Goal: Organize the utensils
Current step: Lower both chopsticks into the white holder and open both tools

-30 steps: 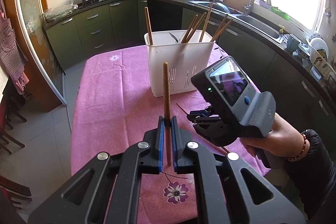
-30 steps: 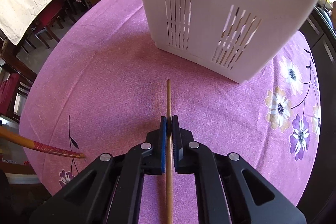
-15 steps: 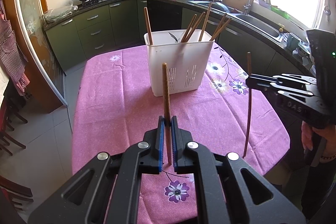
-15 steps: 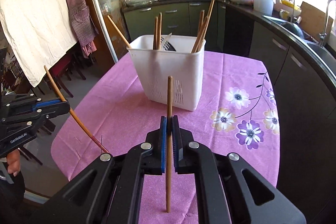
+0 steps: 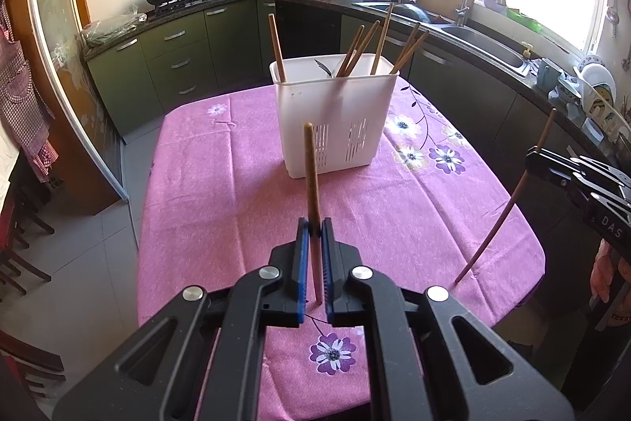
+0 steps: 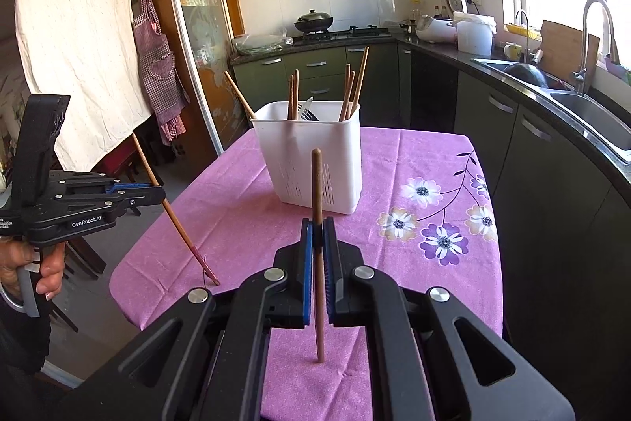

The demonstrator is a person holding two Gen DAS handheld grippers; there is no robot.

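Chopsticks: one (image 5: 311, 180) (image 6: 317, 192) per hand-held gripper (image 5: 312, 229) (image 6: 318, 223).

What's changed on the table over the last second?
The right gripper lifted its chopstick off the pink tablecloth and swung out to the side. The left gripper stayed put, clamped on its chopstick. The white basket didn't move.

I log: white holder (image 5: 335, 113), smooth matt plastic, slotted walls. Chopsticks (image 5: 312, 184), brown wood, dull finish. Worktop cloth (image 5: 221, 192), pink woven fabric, floral print. My fingers (image 6: 308, 263), blue ribbed pads on matt black plastic.
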